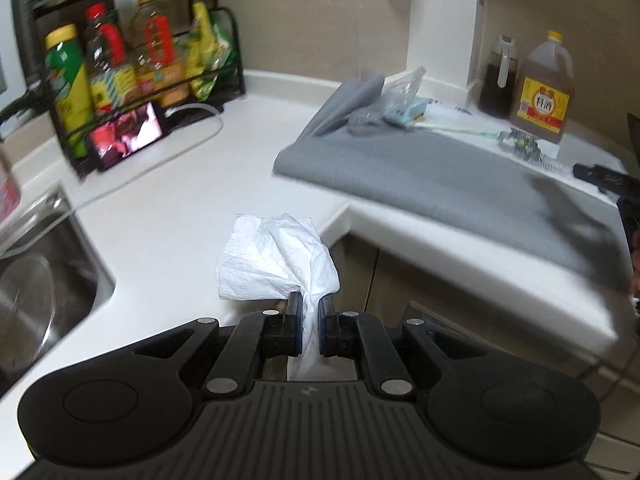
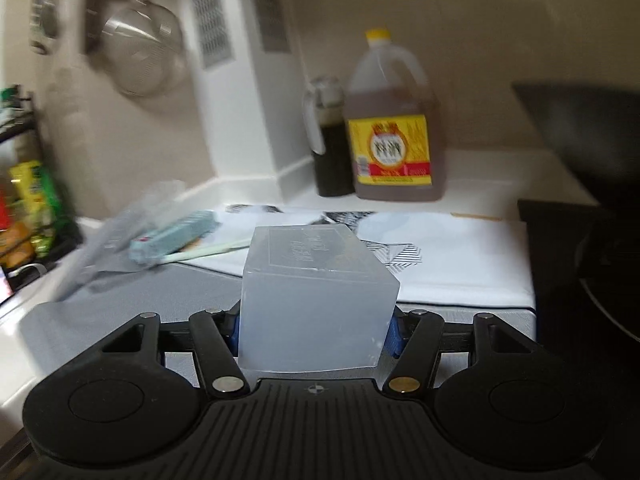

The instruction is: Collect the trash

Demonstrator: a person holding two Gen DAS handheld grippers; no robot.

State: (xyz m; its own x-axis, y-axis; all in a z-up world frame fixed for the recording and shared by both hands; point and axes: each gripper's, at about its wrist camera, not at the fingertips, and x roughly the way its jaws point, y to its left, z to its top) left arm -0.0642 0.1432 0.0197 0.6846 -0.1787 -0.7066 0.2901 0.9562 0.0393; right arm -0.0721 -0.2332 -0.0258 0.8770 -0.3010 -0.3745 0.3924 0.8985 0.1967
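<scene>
A white L-shaped surface (image 1: 192, 200) meets beige tiled walls (image 1: 304, 12). A steel sink (image 1: 44, 292) sits at its left, a black rack (image 1: 132, 68) of bottles stands in the corner, and beige cabinet doors (image 1: 404, 280) lie below.

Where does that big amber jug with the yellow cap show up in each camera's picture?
Left wrist view: amber jug at far right, on the counter's back edge.
Right wrist view: amber jug upper centre, behind the frosted box.
Shared landmark: dark sauce bottle just left of it.

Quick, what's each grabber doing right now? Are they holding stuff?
Left gripper: closed, pinching a crumpled white tissue.
Right gripper: holding a frosted clear plastic box between its fingers.
</scene>
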